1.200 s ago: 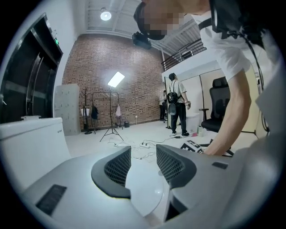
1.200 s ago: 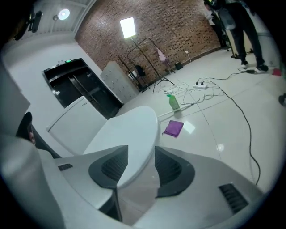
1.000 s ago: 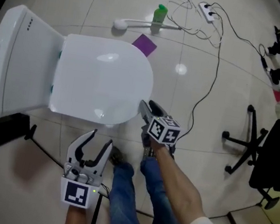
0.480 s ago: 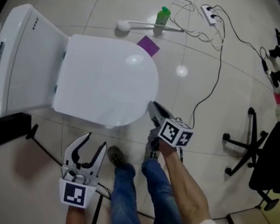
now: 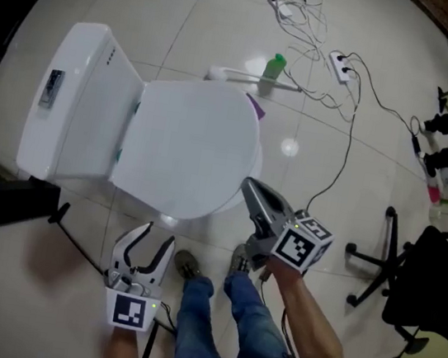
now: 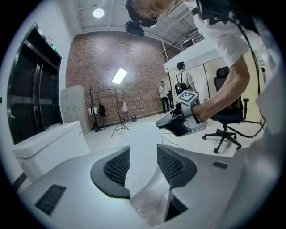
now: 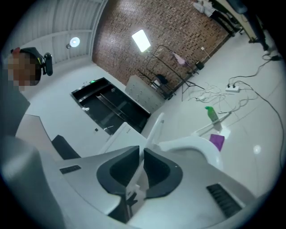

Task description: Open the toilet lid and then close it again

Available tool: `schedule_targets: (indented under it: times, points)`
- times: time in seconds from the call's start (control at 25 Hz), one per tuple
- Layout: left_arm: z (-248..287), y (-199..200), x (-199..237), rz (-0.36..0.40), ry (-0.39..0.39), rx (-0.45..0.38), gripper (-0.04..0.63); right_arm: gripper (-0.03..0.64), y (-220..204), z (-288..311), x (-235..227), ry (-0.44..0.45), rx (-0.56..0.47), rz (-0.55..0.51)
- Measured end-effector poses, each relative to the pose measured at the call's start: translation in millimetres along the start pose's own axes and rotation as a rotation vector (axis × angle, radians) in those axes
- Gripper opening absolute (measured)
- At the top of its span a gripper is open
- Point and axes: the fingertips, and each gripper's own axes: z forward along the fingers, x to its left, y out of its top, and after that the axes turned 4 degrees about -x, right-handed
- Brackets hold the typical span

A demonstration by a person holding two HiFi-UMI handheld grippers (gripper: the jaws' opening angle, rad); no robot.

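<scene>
While the right tool [image 5: 249,188] is closing its jaws on the front edge of the toilet lid [image 5: 187,148], with that thin edge lying between the pads, the lid is standing partly raised off the seat [image 7: 192,145], leaning toward the tank [image 5: 77,102]. The hold is looking narrow, so the swing is probably needing to follow the hinge's arc, wrist turning with the lid. The left tool [image 5: 148,238] is hanging open, gripping nothing, beside the bowl
</scene>
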Motion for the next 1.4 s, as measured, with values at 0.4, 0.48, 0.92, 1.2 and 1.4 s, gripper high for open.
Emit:
schedule_targets:
  times: [0.4,0.48,0.92,1.2,1.4]
  points:
    - [-88.8,33.4,81.8,-0.059,0.22,-0.041,0.179,0.028,34.6,101.7,153.9,0.213,0.112,-0.069]
    - [-106.5,34.8,95.4,-0.07,0.256,-0.049,0.179,0.029,32.7,128.7,179.4,0.243,0.143,-0.103]
    - [-164.2,40.0,137.3,-0.134,0.324,-0.072,0.179,0.029,1.7,256.4,270.6,0.278,0.282,-0.291]
    - [-184.4,52.0,150.7,-0.14,0.34,-0.091,0.179,0.032,-12.4,288.0,286.7,0.249,0.32,-0.365]
    - [-195.8,59.6,156.5,-0.17,0.377,-0.108,0.178,0.032,-12.6,285.7,285.7,0.224,0.307,-0.429]
